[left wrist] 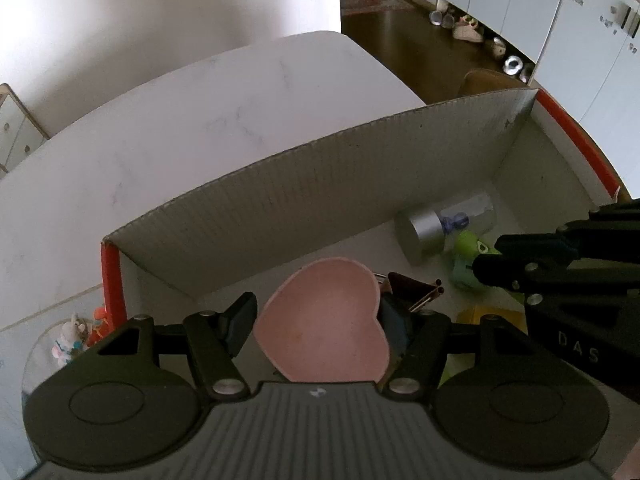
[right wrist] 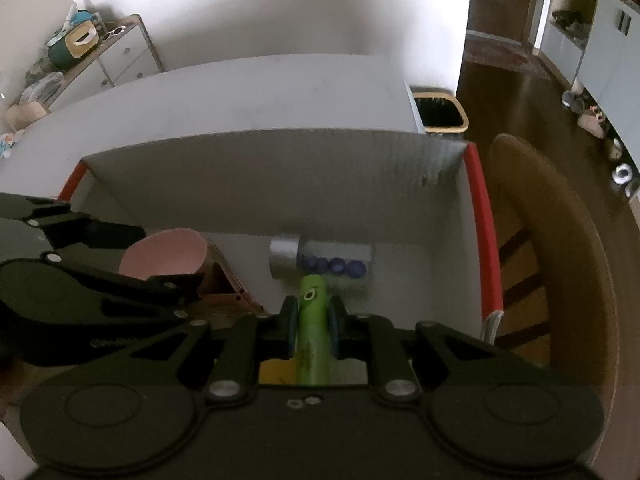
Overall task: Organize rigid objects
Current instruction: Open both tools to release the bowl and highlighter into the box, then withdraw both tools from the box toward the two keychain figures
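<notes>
Both tongs are over the open cardboard box (left wrist: 280, 200) w/ red-taped corners, sitting on the white bench (left wrist: 200, 112), each carrying something, so this looks like mid-drop-off, not done. Left tongs (left wrist: 316, 320) sit about half wide, pads against the two sides of the pink heart-shaped dish (left wrist: 324, 320), which is held just above the box floor near the front wall. Right tongs (right wrist: 312, 328) are squeezed narrow on a green toy (right wrist: 314, 320) w/ a cartoon eye, pointing down into the box. Already inside: a silver-capped clear cylinder (right wrist: 316, 260) w/ blue bits lying against the back wall, a brownish pink-edged thing (right wrist: 228, 284) w/ small tubes beside the dish, and something yellow (left wrist: 488, 316) under the tongs, can't tell what. Left to do, I'd guess: release dish + toy. Outside the box, a small figurine (left wrist: 70, 338) and an orange piece (left wrist: 98, 320) sit on the bench by the left corner, prob. next to go in.
</notes>
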`<state>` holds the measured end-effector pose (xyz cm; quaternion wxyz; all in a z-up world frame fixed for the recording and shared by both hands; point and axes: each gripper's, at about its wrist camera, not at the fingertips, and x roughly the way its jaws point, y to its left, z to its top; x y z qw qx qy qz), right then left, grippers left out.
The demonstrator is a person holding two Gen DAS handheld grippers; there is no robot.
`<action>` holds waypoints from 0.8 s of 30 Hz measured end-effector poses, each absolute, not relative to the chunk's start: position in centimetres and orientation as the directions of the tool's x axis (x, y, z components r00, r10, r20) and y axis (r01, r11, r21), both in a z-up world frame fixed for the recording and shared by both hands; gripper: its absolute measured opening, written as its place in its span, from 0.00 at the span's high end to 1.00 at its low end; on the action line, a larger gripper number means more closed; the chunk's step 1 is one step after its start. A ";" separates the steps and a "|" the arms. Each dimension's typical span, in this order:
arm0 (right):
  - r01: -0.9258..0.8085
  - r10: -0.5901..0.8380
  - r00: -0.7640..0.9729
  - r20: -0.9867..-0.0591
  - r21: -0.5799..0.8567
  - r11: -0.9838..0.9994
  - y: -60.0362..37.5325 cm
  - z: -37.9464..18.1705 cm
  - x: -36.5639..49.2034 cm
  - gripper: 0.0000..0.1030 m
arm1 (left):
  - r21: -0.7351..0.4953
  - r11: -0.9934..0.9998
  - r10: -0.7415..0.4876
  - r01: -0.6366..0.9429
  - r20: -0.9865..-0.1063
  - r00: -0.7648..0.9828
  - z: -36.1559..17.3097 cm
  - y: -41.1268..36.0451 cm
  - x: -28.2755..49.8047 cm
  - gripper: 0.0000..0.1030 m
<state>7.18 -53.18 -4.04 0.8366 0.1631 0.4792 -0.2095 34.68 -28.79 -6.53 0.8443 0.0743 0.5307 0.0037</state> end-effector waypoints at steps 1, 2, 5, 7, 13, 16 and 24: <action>0.511 -0.192 0.451 -0.872 0.076 0.856 -53.2 -4.1 7.2 0.86 | 0.132 0.989 0.087 0.074 -0.896 0.435 -6.5 -28.8 34.7 0.36; 0.515 -0.191 0.450 -0.873 0.079 0.853 -53.3 -4.2 7.1 0.86 | 0.131 0.989 0.087 0.074 -0.898 0.432 -6.5 -28.9 34.7 0.36; 0.522 -0.181 0.450 -0.874 0.093 0.848 -53.5 -4.2 7.1 0.85 | 0.124 0.990 0.084 0.066 -0.901 0.426 -6.5 -28.8 34.8 0.35; 0.524 -0.183 0.449 -0.875 0.091 0.847 -53.5 -4.0 7.1 0.85 | 0.128 0.989 0.086 0.070 -0.900 0.428 -6.4 -28.7 34.6 0.35; 0.523 -0.180 0.463 -0.868 0.104 0.846 -53.3 -3.4 6.7 0.77 | 0.115 0.991 0.075 0.069 -0.900 0.429 -6.0 -28.7 34.0 0.36; 0.517 -0.175 0.474 -0.863 0.112 0.849 -53.0 -3.1 6.3 0.76 | 0.103 0.992 0.065 0.066 -0.900 0.431 -5.8 -28.2 33.4 0.36; 0.496 -0.208 0.491 -0.846 0.075 0.865 -51.1 -1.6 5.2 0.58 | 0.061 0.996 0.019 0.070 -0.872 0.490 -4.2 -28.5 31.9 0.36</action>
